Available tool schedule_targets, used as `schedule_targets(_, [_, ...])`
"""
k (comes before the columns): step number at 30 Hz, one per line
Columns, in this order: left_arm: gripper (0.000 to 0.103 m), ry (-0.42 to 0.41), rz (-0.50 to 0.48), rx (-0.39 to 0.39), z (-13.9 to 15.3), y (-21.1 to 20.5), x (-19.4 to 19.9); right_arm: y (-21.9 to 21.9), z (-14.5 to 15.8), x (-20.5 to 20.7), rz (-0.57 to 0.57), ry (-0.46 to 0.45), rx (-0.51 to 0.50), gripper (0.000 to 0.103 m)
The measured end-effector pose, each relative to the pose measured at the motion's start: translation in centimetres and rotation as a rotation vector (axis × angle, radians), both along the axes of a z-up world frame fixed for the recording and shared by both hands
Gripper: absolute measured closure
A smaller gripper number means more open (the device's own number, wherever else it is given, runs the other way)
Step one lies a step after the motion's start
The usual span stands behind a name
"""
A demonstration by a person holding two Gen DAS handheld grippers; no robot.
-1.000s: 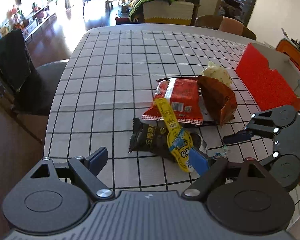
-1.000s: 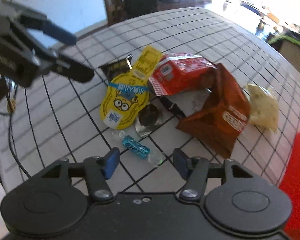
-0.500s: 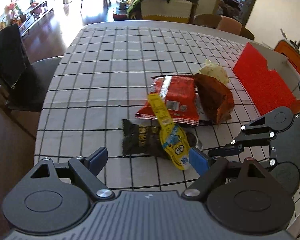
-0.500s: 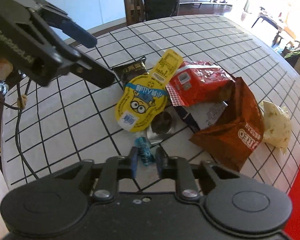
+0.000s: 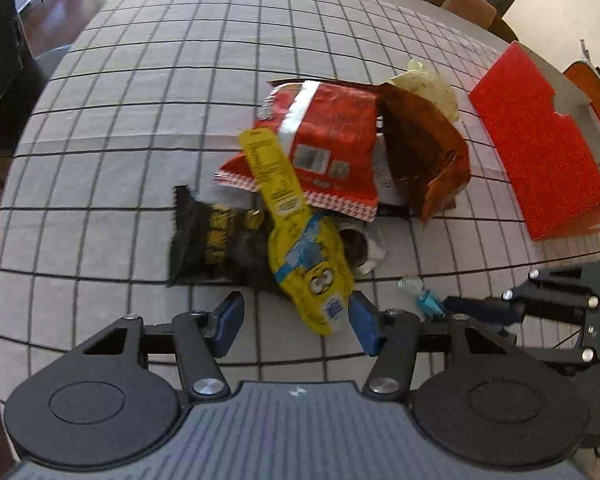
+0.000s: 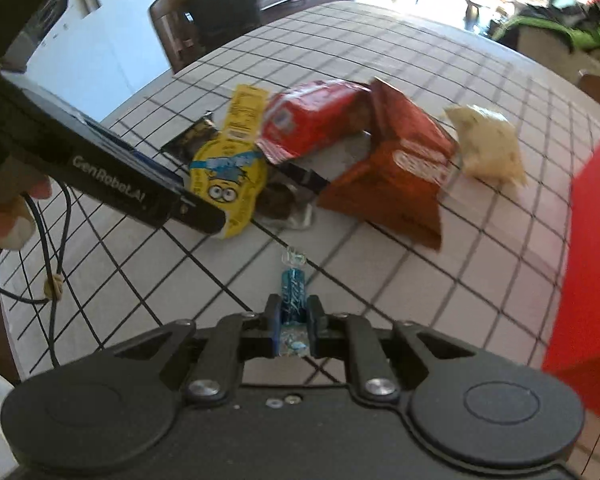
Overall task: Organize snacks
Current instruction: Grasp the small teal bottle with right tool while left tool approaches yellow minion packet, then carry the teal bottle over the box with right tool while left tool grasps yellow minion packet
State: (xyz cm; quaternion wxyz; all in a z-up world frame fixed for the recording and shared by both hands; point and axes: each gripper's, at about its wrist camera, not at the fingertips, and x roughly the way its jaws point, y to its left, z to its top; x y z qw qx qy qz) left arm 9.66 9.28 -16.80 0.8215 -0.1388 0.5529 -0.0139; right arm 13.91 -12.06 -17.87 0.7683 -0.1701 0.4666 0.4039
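Observation:
A yellow cartoon snack packet [image 5: 308, 276] lies across a black packet [image 5: 216, 244] in a pile on the checked tablecloth. Its near end sits between the fingers of my left gripper [image 5: 296, 322]. Those jaws are closing, and a gap still shows on the left side. In the right wrist view the left gripper's fingers [image 6: 196, 208] reach over that yellow packet [image 6: 228, 176]. My right gripper [image 6: 294, 316] is shut on a small blue wrapped candy [image 6: 294, 296], which sticks out forward just above the cloth. The left wrist view also shows this candy [image 5: 430, 302].
Behind are a red packet [image 5: 324, 148], a brown cookie bag [image 5: 424, 160], a pale bag [image 5: 428, 84] and an opened foil round [image 5: 356, 248]. An open red box [image 5: 540, 148] stands at the right, close to my right gripper [image 5: 460, 310]. Chairs ring the table's far side.
My right gripper shut on the blue candy and raised it off the cloth. My left gripper came down and closer to the yellow packet, and its jaws narrowed.

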Motion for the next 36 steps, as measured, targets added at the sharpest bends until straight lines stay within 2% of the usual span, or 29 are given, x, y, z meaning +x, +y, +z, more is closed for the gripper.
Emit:
schedule_targets(3, [0.049,0.002,0.016,-0.009,0.0,-0.6,0.6,-0.8,0.0,-0.1,-0.032,0.008,0.014,0.092])
schedule_targets(5, [0.054,0.003,0.027,0.016,0.0,-1.0,0.9,-1.2,0.0,-0.2,-0.046,0.003,0.016,0.092])
schedule_targets(6, [0.062,0.003,0.026,0.028,0.0,-1.3,1.1,-1.3,0.0,-0.3,-0.050,0.001,0.017,0.092])
schedule_targets(8, [0.067,0.006,0.028,0.025,0.0,-1.6,1.4,-1.5,0.0,-0.4,-0.064,-0.003,0.017,0.092])
schedule_targets(9, [0.074,0.009,0.029,0.021,0.0,-1.8,1.6,-1.7,0.1,-0.4,-0.071,-0.003,0.019,0.092])
schedule_targets(10, [0.086,0.008,0.020,0.010,0.0,-1.9,1.6,-1.9,0.1,-0.5,-0.078,-0.003,0.021,0.092])
schedule_targets(13, [0.093,0.001,0.021,-0.024,0.0,-1.6,1.3,-2.7,0.5,-0.6,-0.109,0.004,0.036,0.092])
schedule_targets(16, [0.093,-0.003,0.031,-0.008,0.3,-1.5,0.7,-3.6,1.0,-0.4,-0.142,0.015,0.057,0.092])
schedule_targets(22, [0.093,-0.019,0.069,-0.029,1.4,-1.0,-1.9,-5.9,2.9,-0.6,-0.194,0.031,0.118,0.092])
schedule_targets(28, [0.093,-0.090,0.071,-0.017,4.5,-2.7,-3.3,-8.2,5.7,-1.2,-0.221,-0.017,0.171,0.092])
schedule_targets(36, [0.093,-0.162,0.037,0.002,9.0,-7.4,-2.3,-12.8,9.6,0.8,-0.302,-0.086,0.269,0.092])
